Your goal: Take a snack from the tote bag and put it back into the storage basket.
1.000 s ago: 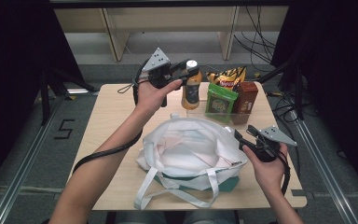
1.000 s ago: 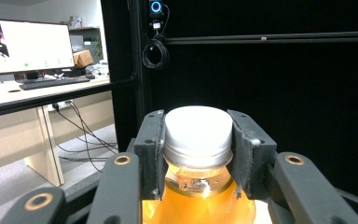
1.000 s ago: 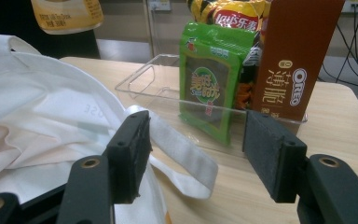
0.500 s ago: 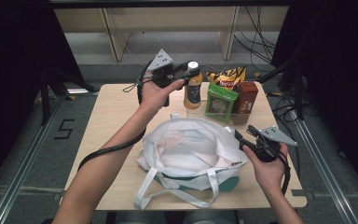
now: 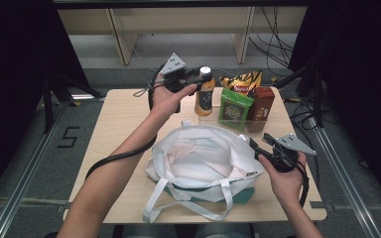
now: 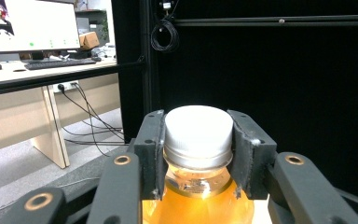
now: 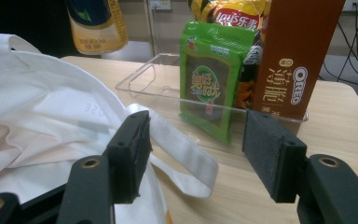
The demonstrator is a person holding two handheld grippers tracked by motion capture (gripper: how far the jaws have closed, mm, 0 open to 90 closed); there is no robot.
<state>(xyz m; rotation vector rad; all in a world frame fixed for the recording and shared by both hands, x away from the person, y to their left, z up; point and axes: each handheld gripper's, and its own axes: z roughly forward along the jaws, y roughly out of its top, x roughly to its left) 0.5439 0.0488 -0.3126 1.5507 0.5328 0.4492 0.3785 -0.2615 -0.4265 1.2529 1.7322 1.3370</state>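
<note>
Left gripper (image 5: 194, 82): we had it at the far side of the table, jaws closed on the white cap of the juice bottle (image 5: 205, 96); in the left gripper view the pads (image 6: 150, 149) pressed the cap from both sides, which we judged a grip at the narrowest, firmest part.
Juice bottle: it stood upright at the far edge of the table (image 5: 119, 124), just left of the clear tray (image 7: 168, 81), so a grip from above was the easy way in.
Right gripper (image 5: 258, 146): we held it at the right rim of the white tote bag (image 5: 203, 158), jaws wide with nothing pressed between them; a bag strap (image 7: 182, 149) lay below and between them, untouched as far as we could tell.
Tote bag: its mouth lay open towards us, probably ready to receive the bottle.
Tray: it kept the green snack packet (image 7: 207, 93), the brown Oreo box (image 7: 298, 56) and the chip bag (image 7: 233, 16) standing together.
</note>
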